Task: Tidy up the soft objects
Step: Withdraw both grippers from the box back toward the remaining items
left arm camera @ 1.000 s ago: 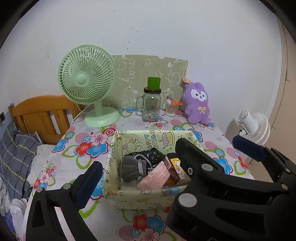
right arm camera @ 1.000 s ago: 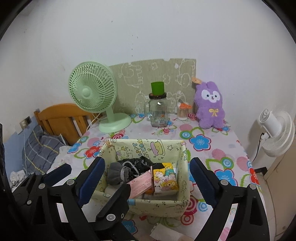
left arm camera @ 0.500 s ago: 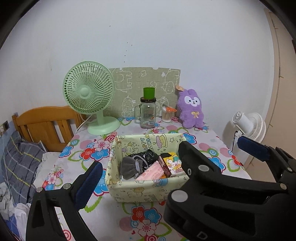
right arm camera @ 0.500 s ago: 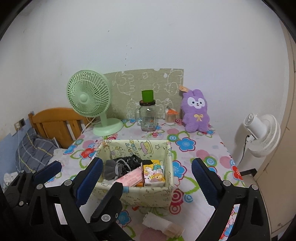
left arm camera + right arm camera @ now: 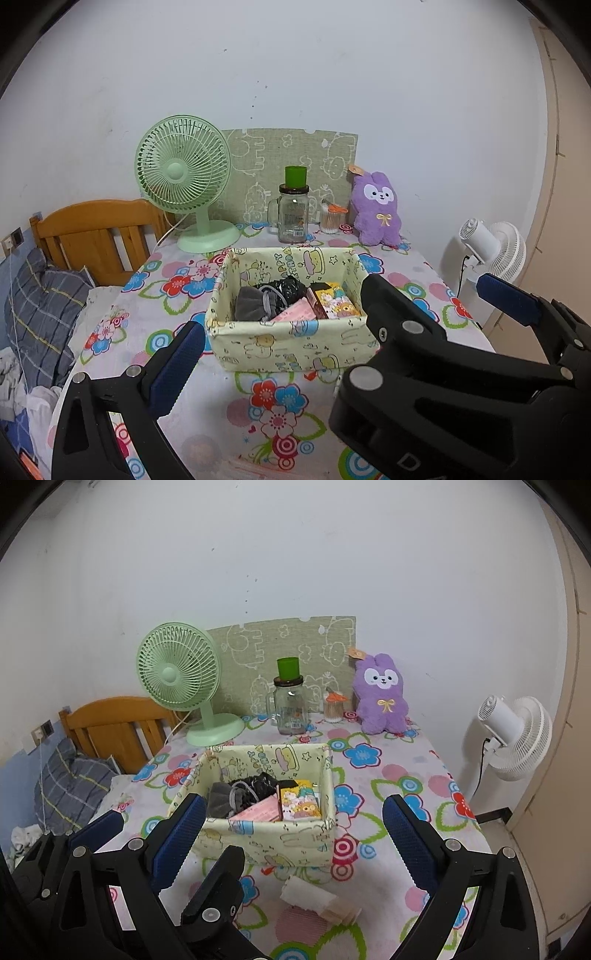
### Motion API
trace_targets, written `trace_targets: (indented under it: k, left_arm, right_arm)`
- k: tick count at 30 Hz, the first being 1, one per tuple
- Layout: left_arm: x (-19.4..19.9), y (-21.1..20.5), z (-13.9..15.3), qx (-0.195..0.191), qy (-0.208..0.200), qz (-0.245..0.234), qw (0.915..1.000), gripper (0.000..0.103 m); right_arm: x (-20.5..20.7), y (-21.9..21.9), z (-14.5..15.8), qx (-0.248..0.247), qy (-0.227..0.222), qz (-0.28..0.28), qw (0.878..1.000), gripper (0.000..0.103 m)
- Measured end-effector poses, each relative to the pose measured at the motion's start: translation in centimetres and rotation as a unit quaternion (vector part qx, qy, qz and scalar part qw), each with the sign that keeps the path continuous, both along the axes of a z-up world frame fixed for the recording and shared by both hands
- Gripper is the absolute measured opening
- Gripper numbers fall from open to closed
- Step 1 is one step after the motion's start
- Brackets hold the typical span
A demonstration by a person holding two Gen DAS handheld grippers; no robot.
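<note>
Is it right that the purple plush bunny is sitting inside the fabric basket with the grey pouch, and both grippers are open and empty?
Not quite. The purple plush bunny sits on the table against the wall, behind the fabric basket, not in it; the right wrist view shows this. The grey pouch is in the basket, and the left gripper and right gripper are both open and empty.

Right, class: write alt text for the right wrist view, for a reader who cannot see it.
A fabric basket of small items sits on a floral table, framed by the open right gripper with its blue-padded fingers. Behind stand a green fan, a glass jar and a purple plush rabbit; a tissue pack lies in front.
</note>
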State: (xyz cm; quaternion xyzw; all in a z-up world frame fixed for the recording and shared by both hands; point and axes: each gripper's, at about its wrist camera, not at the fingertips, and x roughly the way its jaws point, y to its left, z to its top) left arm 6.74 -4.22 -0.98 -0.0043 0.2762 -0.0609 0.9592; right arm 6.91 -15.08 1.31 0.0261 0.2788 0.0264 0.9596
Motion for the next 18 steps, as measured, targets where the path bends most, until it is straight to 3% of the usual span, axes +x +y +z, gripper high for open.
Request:
trace_targets:
  k: [18]
  left_arm:
    - [-3.4, 0.0, -3.3, -0.001, 0.028, 0.021, 0.9994, 0.103]
  right_arm:
    - [-3.3, -0.1, -3.4, 0.006, 0.024, 0.016, 1.0, 0.098]
